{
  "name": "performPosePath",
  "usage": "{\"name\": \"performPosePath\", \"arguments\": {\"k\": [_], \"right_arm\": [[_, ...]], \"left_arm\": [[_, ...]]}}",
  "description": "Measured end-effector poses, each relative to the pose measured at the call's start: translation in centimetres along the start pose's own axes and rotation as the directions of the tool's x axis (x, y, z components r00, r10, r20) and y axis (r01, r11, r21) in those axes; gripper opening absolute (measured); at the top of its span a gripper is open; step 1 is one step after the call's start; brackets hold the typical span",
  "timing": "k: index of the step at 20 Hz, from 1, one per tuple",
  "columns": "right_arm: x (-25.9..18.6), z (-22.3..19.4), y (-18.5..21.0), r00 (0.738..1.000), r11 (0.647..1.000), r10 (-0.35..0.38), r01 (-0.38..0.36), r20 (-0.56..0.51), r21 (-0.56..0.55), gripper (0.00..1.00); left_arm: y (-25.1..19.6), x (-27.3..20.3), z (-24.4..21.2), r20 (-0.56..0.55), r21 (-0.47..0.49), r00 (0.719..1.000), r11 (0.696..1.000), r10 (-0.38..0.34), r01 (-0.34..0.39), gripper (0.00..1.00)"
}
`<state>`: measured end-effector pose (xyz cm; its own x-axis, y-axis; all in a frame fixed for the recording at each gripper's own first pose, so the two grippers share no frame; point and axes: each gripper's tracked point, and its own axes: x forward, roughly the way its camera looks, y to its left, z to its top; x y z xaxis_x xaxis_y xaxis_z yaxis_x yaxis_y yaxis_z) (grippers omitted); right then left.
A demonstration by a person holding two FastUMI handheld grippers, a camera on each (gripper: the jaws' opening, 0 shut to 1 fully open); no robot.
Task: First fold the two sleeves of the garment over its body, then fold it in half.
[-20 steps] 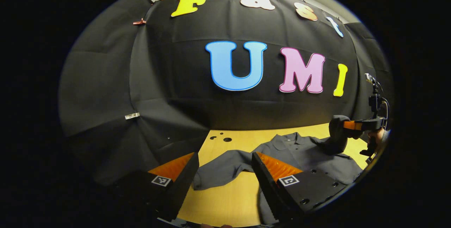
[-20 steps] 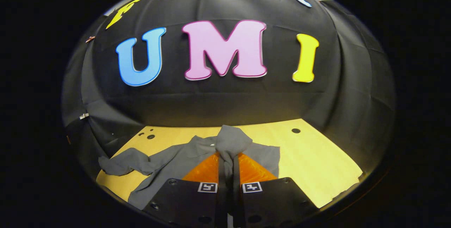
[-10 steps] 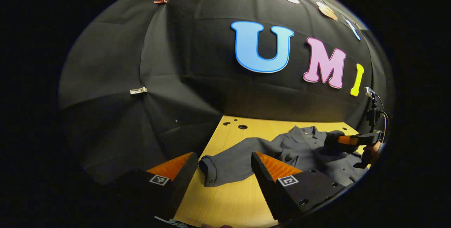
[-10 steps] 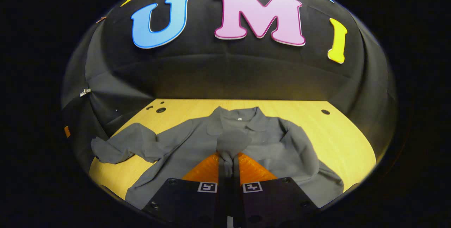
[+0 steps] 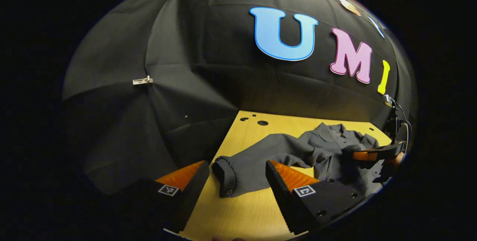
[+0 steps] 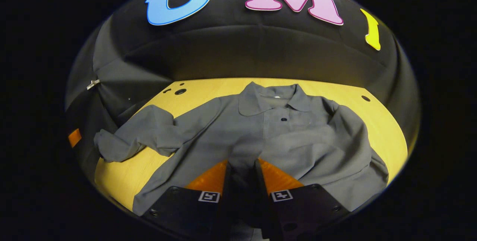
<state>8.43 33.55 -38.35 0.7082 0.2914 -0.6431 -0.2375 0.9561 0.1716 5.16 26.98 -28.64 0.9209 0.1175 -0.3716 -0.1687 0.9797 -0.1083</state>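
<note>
Sleeve cuff lying ahead of the open left gripper

Left gripper view. Fingers of the left gripper (image 5: 233,181) are standing wide apart with nothing held between them. The grey garment (image 5: 328,148) is lying on the wooden table (image 5: 238,215), and its unfolded sleeve (image 5: 257,159) is reaching toward this tool. The sleeve's cuff (image 5: 225,177) is resting just ahead of the gap between the fingers, nearer the right-hand one. The long axis of the sleeve is running from the cuff away and to the right, up to the shoulder. Farther off on the right, the right gripper (image 5: 359,155) is sitting low over the garment's body, with a hand (image 5: 391,161) behind it.

Right gripper view. The right gripper (image 6: 242,176) is showing its fingers parted only narrowly. Grey cloth of the other sleeve (image 6: 316,144) is lying in the gap; whether both fingers are pressing on it cannot be told. That sleeve is already lying across the body, below the collar (image 6: 275,97). The unfolded sleeve is trailing off far to the left of this tool.

Judgement: the left gripper is much the nearer to the cuff, so the coming grasp is falling to it, with the fold then carrying rightward over the body.
</note>
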Motion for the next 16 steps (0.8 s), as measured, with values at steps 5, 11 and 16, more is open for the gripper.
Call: {"name": "performPosePath", "arguments": {"k": [5,11,16], "right_arm": [[-2.3,0.6,4.1,0.992,0.991,0.127,-0.126,-0.02,0.041,0.82],[-8.6,3.9,1.3,0.994,0.994,0.097,-0.099,0.05,0.049,0.92],[-14.7,4.3,-4.4,0.998,1.0,0.0,-0.001,0.068,0.018,0.93]], "left_arm": [[-0.3,1.9,-0.6,-0.023,0.002,1.0,1.0,-0.021,0.021,0.96],[-1.2,4.9,-2.3,-0.072,0.004,0.997,0.999,-0.037,0.037,0.96],[-0.9,7.7,-5.2,-0.155,0.019,0.988,1.0,-0.009,0.012,0.96]]}}
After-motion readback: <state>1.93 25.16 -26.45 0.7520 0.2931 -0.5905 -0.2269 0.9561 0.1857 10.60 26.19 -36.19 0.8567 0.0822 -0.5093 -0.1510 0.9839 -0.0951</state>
